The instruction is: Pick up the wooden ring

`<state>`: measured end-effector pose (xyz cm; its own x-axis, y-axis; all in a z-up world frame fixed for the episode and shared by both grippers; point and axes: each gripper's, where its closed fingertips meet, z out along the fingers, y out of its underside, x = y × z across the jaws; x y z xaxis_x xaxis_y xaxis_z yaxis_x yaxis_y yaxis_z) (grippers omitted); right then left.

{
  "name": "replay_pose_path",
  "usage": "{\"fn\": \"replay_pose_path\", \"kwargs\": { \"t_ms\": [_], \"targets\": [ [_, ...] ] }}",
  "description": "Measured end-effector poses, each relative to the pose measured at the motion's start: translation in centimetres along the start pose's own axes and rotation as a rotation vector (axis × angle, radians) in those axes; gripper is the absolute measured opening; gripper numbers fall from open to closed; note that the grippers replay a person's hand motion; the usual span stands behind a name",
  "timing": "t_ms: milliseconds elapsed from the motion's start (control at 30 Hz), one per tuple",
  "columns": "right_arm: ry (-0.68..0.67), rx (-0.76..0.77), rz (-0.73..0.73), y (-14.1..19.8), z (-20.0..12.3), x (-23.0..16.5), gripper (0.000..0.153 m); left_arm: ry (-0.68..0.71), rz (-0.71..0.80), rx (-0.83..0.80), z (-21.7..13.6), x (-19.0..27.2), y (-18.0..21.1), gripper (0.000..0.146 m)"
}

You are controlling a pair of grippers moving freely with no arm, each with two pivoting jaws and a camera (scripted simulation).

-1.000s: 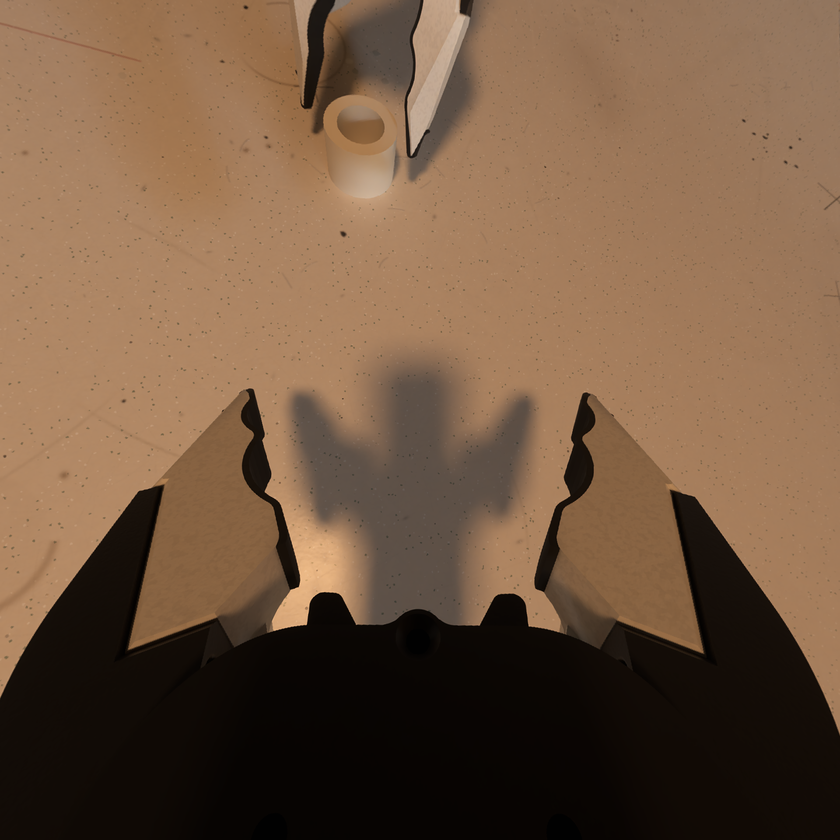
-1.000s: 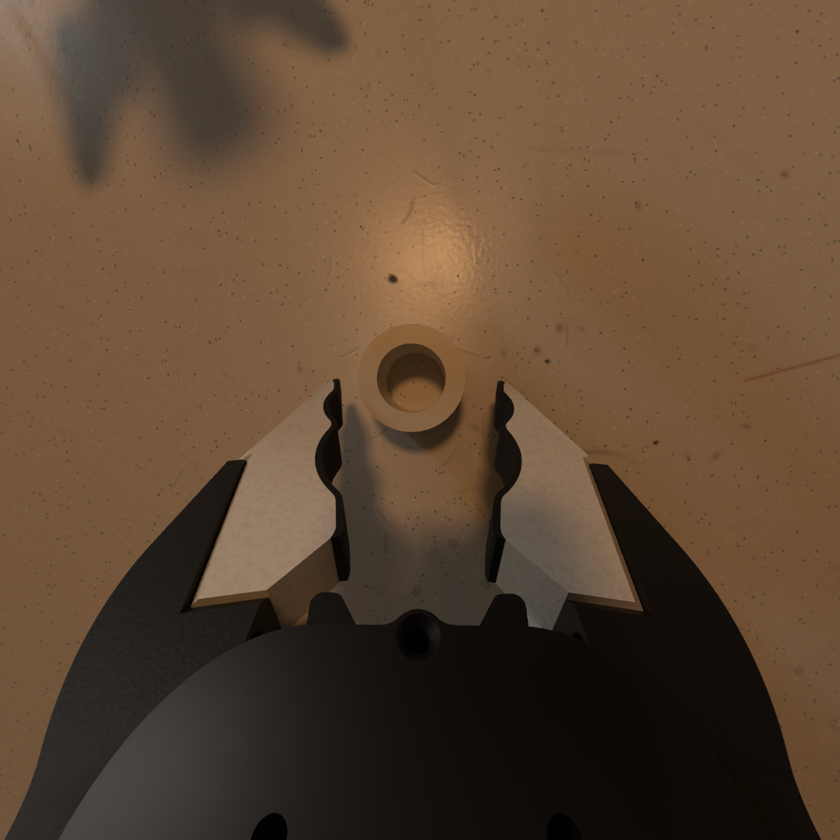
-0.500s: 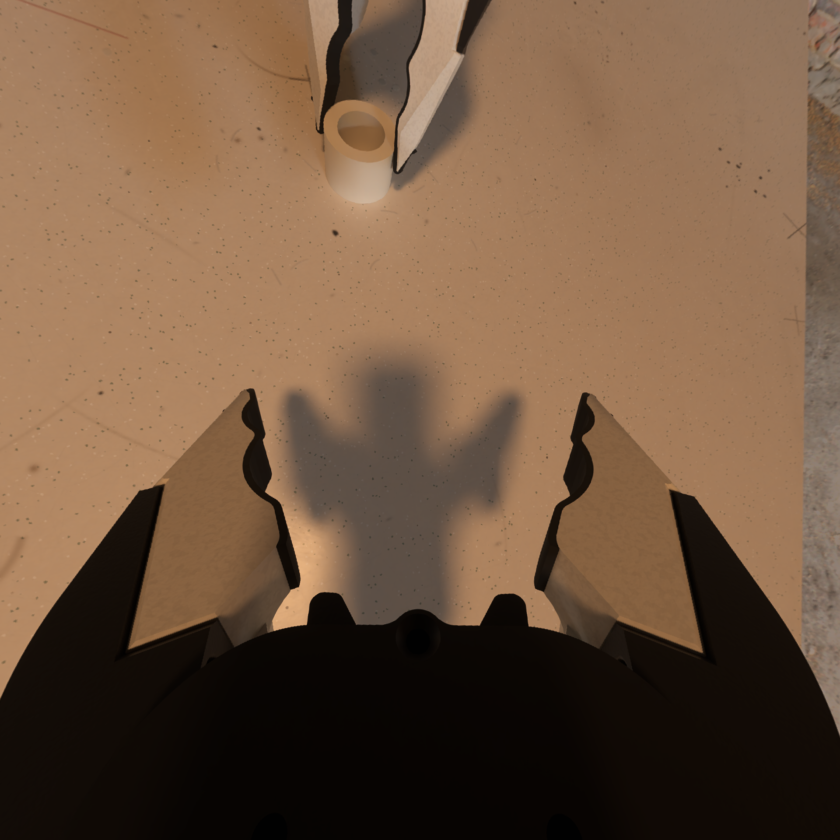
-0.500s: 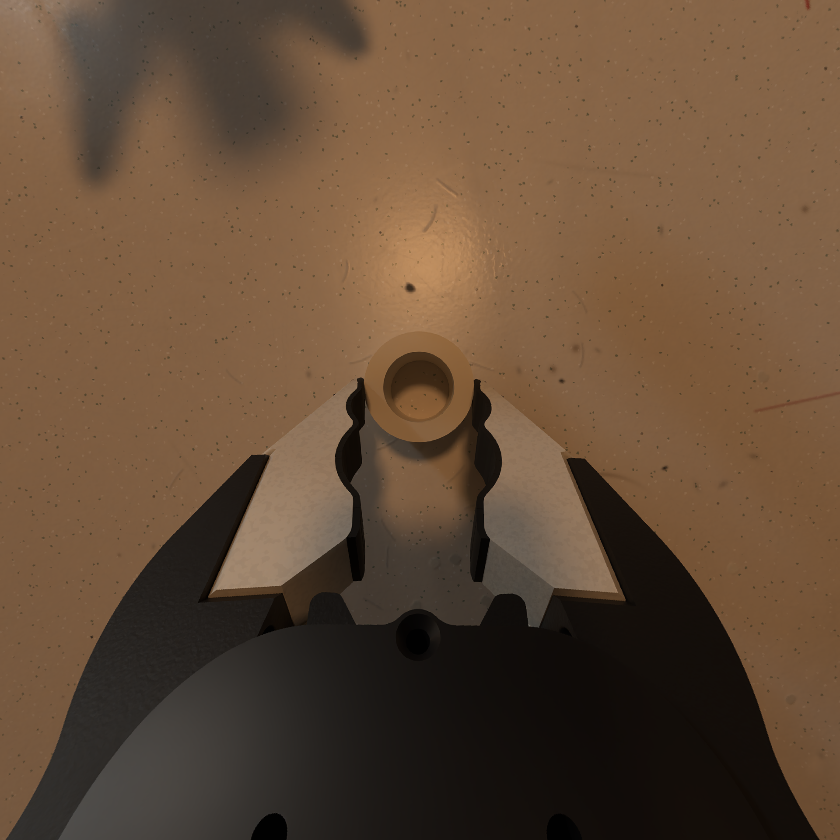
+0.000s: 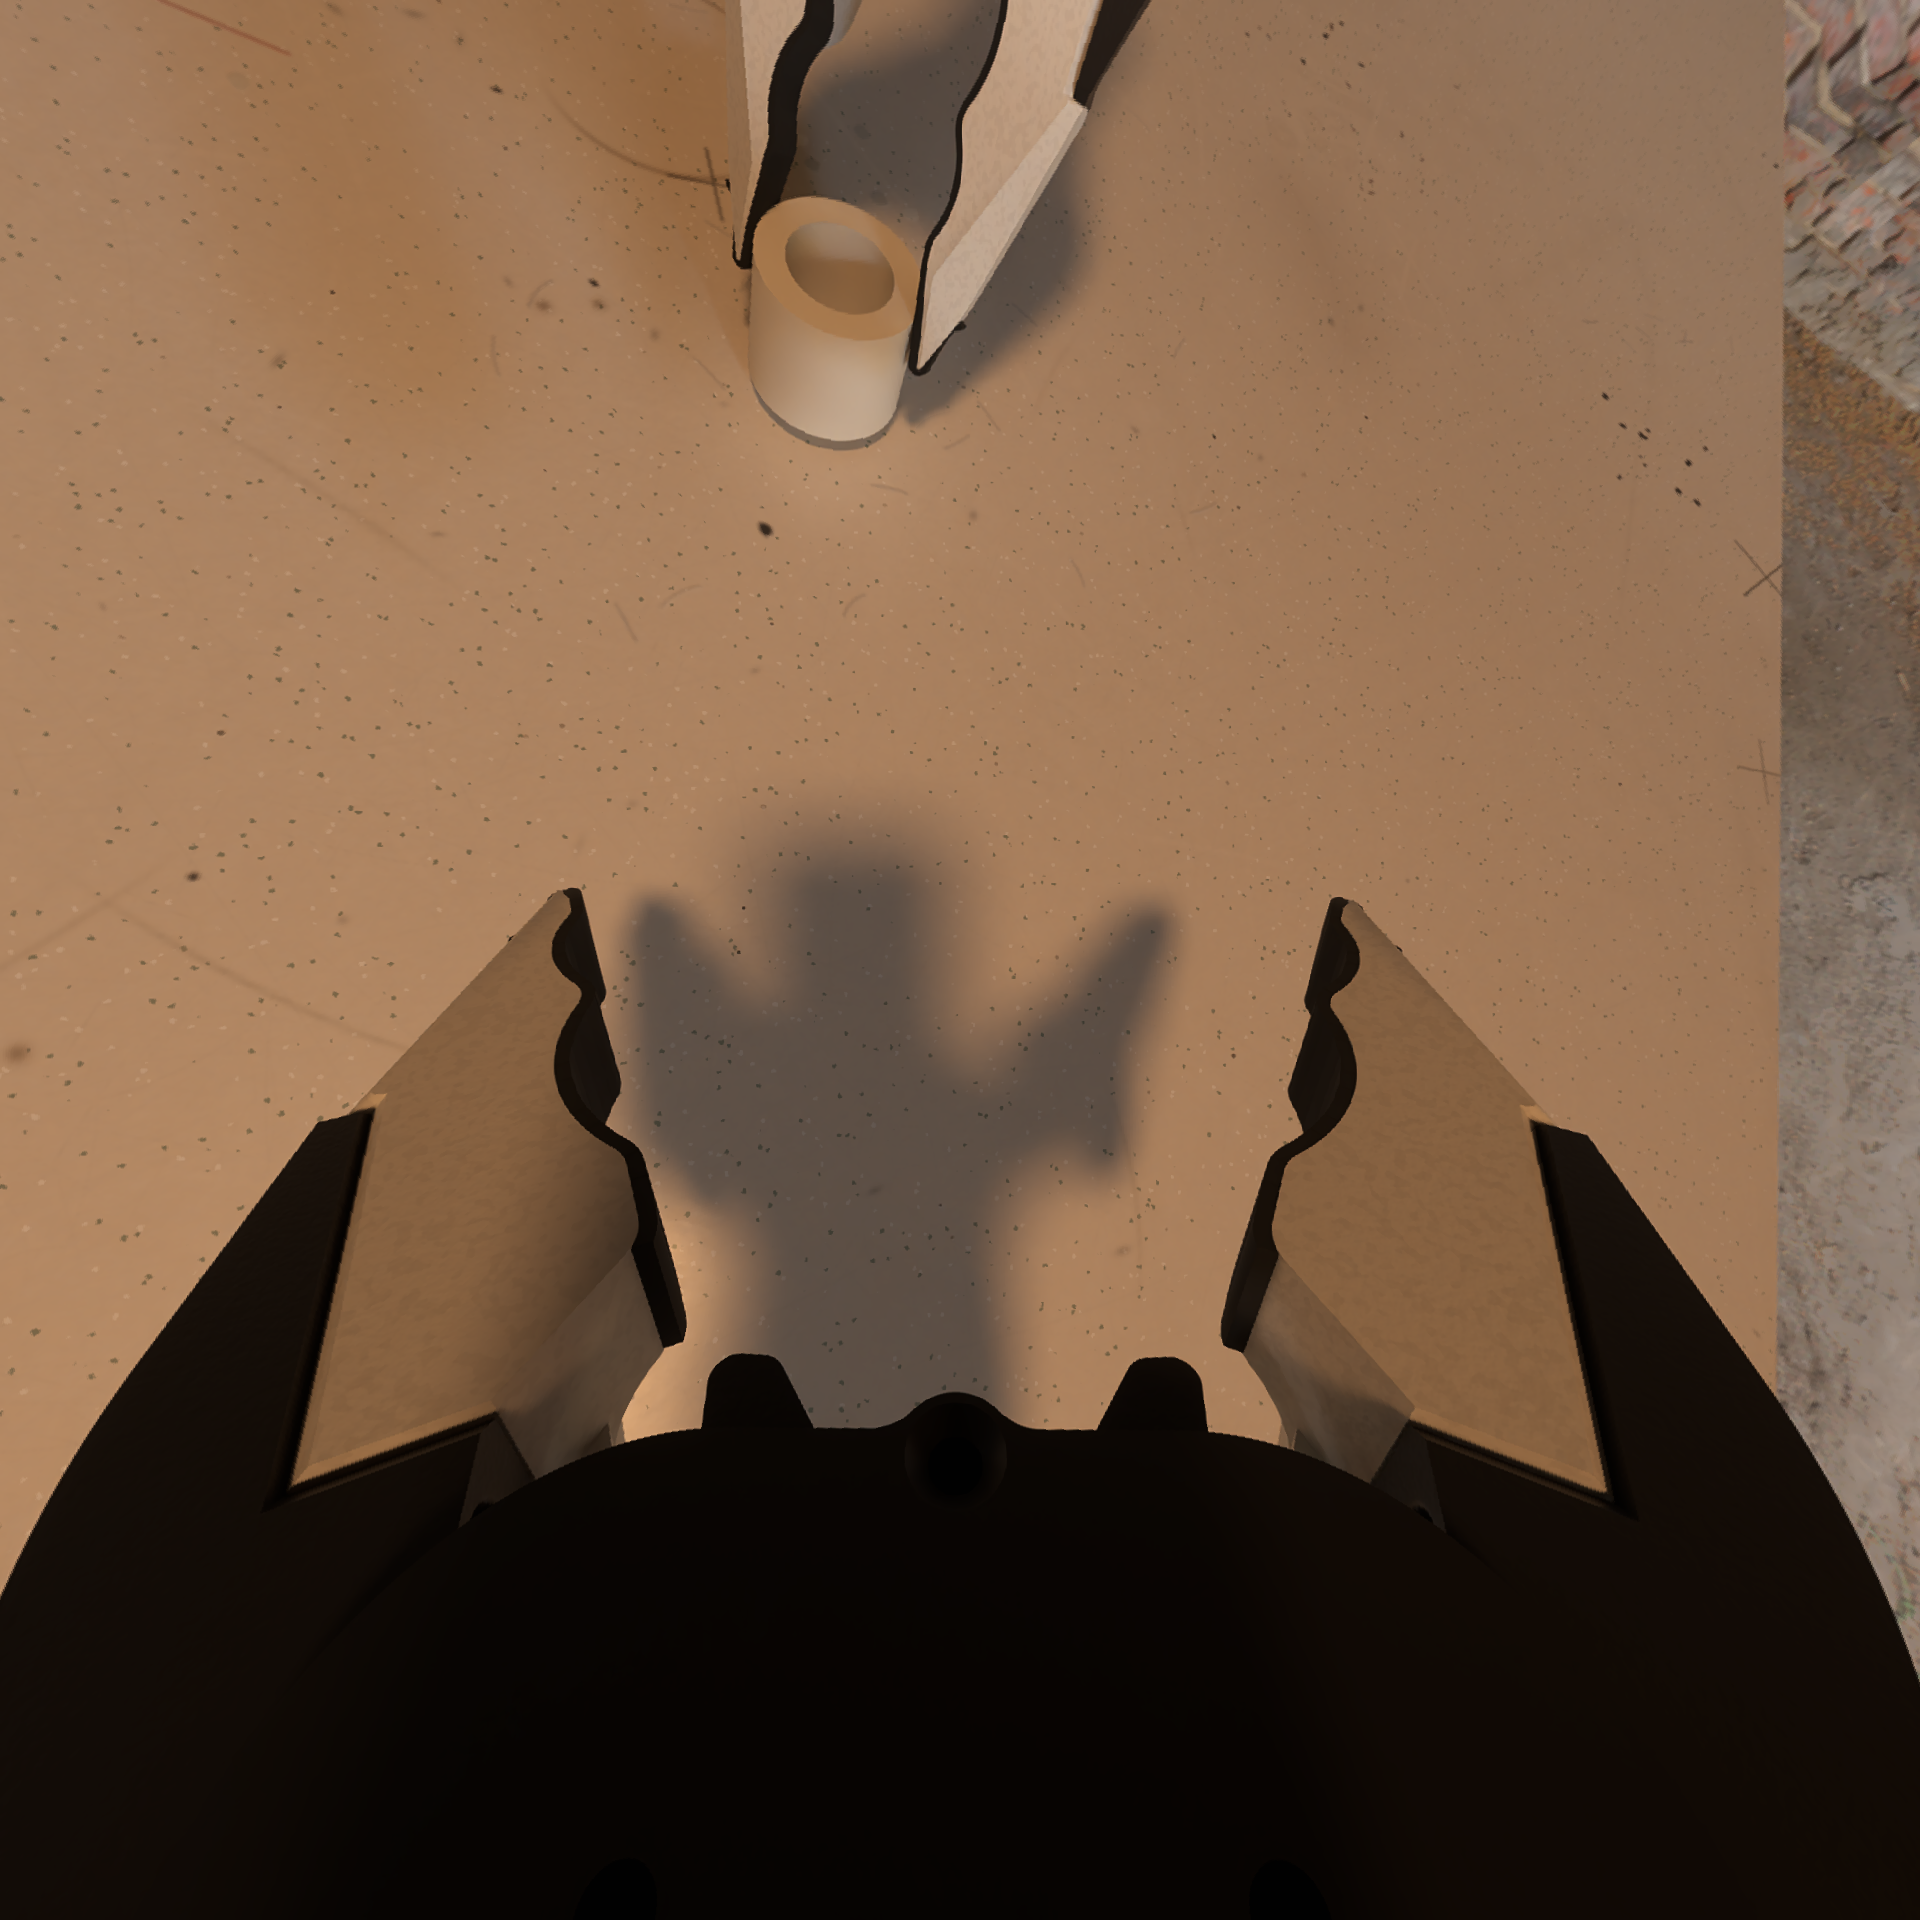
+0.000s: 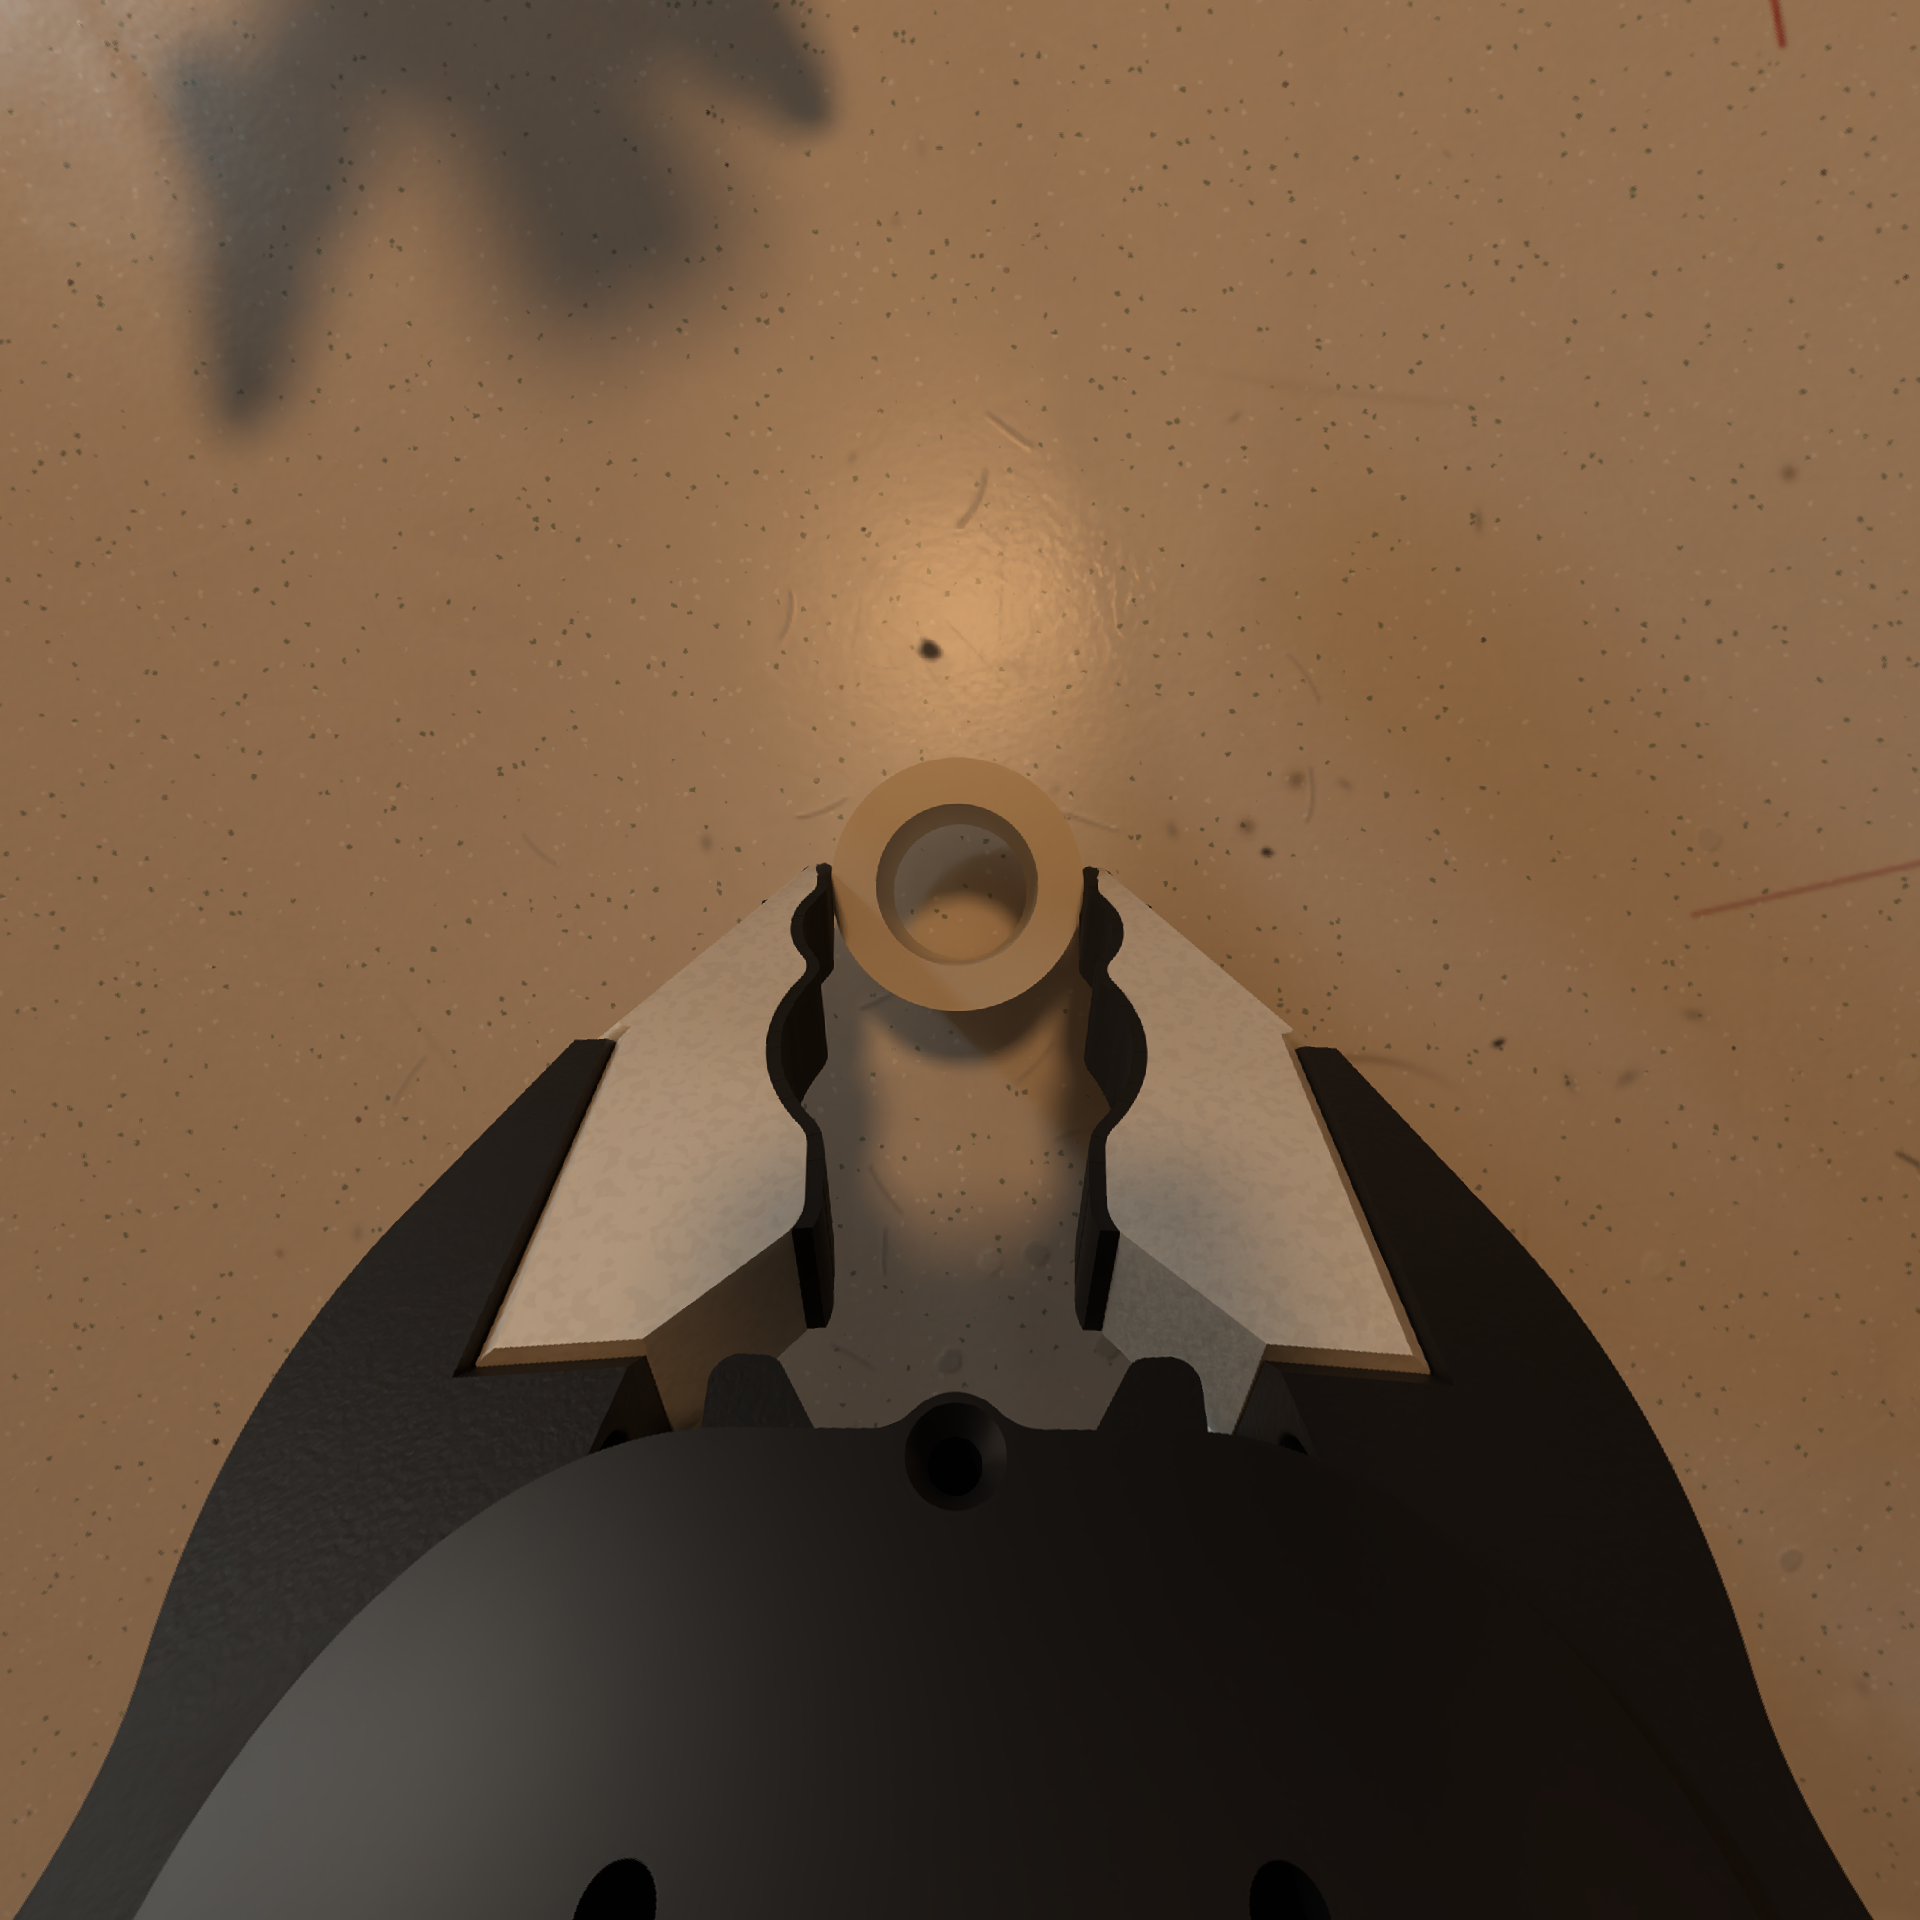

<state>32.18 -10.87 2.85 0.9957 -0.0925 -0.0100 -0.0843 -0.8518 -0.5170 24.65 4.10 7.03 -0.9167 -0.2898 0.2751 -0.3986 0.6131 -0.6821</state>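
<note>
- The right gripper [image 5: 831,301] is cut off by the top edge of the left wrist view; only its two fingers show.
- The ring [image 5: 826,332] hides the tip of one of those fingers [image 5: 750,135]; whether either presses its wall cannot be told there.
- In the right wrist view the fingertips [image 6: 824,894] flank the ring [image 6: 956,883] so closely that contact cannot be settled.
- The ring's base is hidden in that view.
- The table [image 5: 1351,623] runs out of frame on three sides.
- The floor [image 5: 1860,935] past its edge is blurred.
- The left gripper [image 5: 954,925] body fills the bottom edge in black, without detail.
</note>
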Motion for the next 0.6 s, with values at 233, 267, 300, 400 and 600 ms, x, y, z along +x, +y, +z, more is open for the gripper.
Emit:
{"fn": "replay_pose_path", "kwargs": {
  "t_ms": [233,267,300,400,600],
  "targets": [
    [0.012,0.020,0.029,0.39,-0.73,0.14,0.047,-0.003,-0.004,0.019,-0.02,-0.03,0.07,0.134],
    [0.013,0.021,0.032,0.48,-0.75,0.10,0.047,-0.005,-0.003,0.020,-0.06,-0.08,0.11,0.134],
    [0.012,0.020,0.034,0.57,-0.74,0.05,0.047,-0.006,-0.003,0.022,-0.08,-0.10,0.13,0.134],
    [0.008,0.016,0.035,0.78,-0.61,-0.08,0.047,-0.003,-0.004,0.024,0.00,-0.06,0.18,0.134],
    [0.013,0.019,0.039,0.84,-0.68,0.11,0.047,0.000,-0.006,0.029,0.05,-0.08,0.24,0.134]
  ]
}}
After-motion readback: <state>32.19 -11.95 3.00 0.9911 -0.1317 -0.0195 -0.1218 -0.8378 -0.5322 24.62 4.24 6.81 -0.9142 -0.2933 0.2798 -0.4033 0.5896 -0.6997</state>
